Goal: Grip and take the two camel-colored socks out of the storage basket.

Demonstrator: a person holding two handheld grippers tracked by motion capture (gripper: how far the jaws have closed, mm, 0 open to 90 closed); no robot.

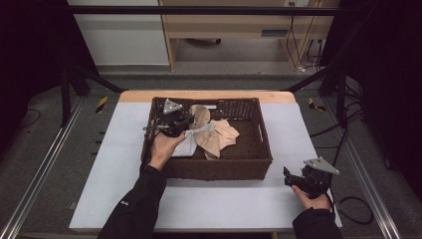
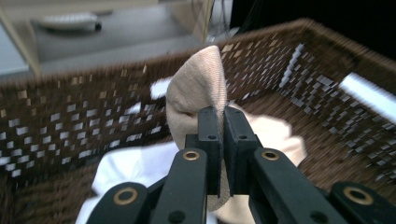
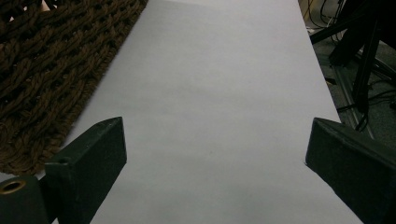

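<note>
A beige cloth (image 2: 198,88) is pinched between the jaws of the left gripper (image 2: 223,122), a fold of it standing up in a rounded peak above the jaw tips in the left gripper view; the jaws are pressed together on the fabric with only the thin layer between them. In the high view the same beige cloth (image 1: 215,133) lies crumpled in the middle of a dark brown wicker basket (image 1: 263,134), with the left gripper (image 1: 175,124) over the basket's left half and the person's left hand (image 1: 164,147) behind it, its dark sleeve coming in from the bottom edge. Just beside the beige cloth, under and to the left of the gripper, lies a white cloth (image 1: 186,145), which also shows as a pale patch (image 2: 135,165) low in the left gripper view. The basket stands on a white surface (image 1: 119,149). The right gripper (image 1: 293,178) rests on that surface well apart from the cloths, off the basket's near right corner, held in the right hand (image 1: 313,199). In the right gripper view its jaws are spread wide with bare white surface (image 3: 210,116) between them and the basket's woven wall (image 3: 51,79) at the left.
</note>
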